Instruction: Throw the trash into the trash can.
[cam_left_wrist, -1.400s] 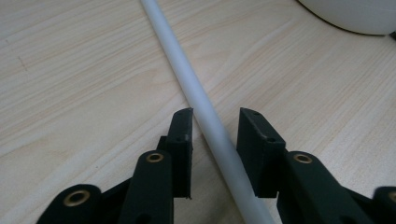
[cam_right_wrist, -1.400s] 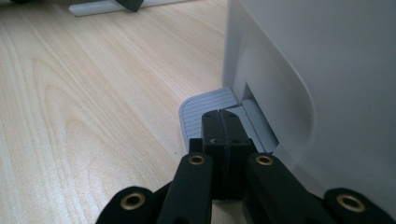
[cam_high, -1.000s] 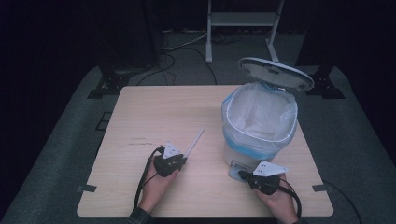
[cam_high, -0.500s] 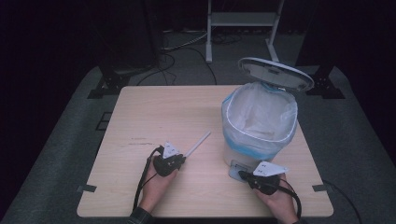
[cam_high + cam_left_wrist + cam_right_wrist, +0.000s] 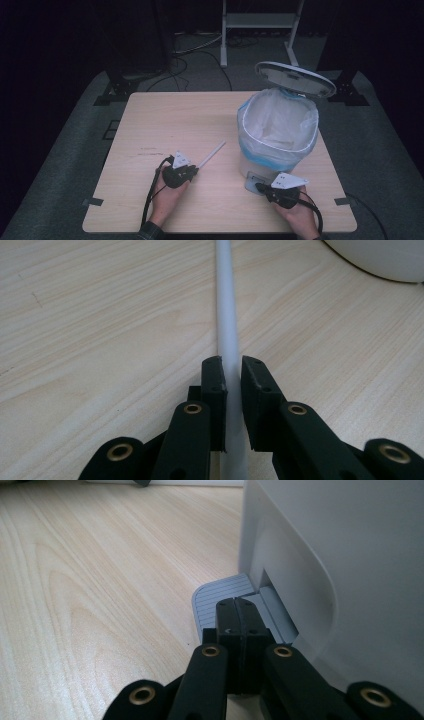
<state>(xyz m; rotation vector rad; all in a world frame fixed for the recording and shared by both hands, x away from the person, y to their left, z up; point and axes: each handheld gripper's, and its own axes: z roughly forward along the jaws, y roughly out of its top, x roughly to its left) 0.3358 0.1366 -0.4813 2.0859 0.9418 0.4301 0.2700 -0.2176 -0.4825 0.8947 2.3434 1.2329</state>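
On table [image 5: 150, 125], slim white stick [image 5: 211, 153].

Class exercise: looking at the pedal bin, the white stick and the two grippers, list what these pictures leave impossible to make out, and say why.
- Bottom of the white lined pedal bin: high view, hidden by the liner's folds.
- Near end of the thin white plastic stick: left gripper view, covered by the left gripper.
- Grey ribbed pedal: right gripper view, partly covered by the shut right gripper.
- Bin's top: right gripper view, cut off by the edge.

One wooden desk [image 5: 150, 125] carries one white pedal bin [image 5: 277, 137] with one raised lid [image 5: 295, 79], and one white straw [image 5: 211, 154]. Two hands each hold one gripper: left gripper [image 5: 189, 171], right gripper [image 5: 262, 189].
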